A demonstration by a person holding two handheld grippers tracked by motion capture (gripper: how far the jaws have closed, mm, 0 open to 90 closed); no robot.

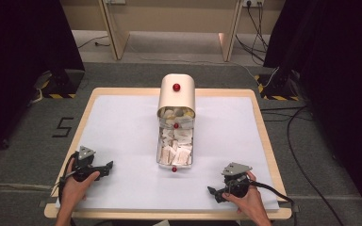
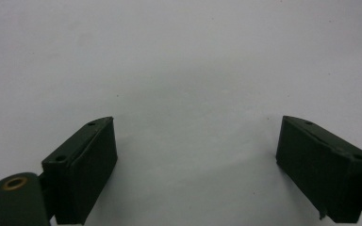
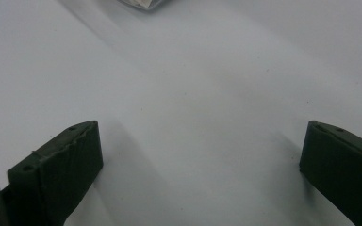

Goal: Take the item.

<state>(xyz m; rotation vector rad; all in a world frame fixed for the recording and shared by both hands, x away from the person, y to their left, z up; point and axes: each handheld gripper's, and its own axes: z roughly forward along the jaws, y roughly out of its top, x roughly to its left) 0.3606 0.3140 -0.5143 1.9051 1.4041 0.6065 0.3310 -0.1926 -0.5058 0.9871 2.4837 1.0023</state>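
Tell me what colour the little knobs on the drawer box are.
Red. The knobs on the beige drawer box show best in the high view.

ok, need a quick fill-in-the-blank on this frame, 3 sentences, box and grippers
1. The drawer of the beige box is pulled ____.
2. The knobs on the box are coloured ____.
3. Both the left gripper and right gripper have their jaws ____, with nothing between them.

Missing words: open; red; open
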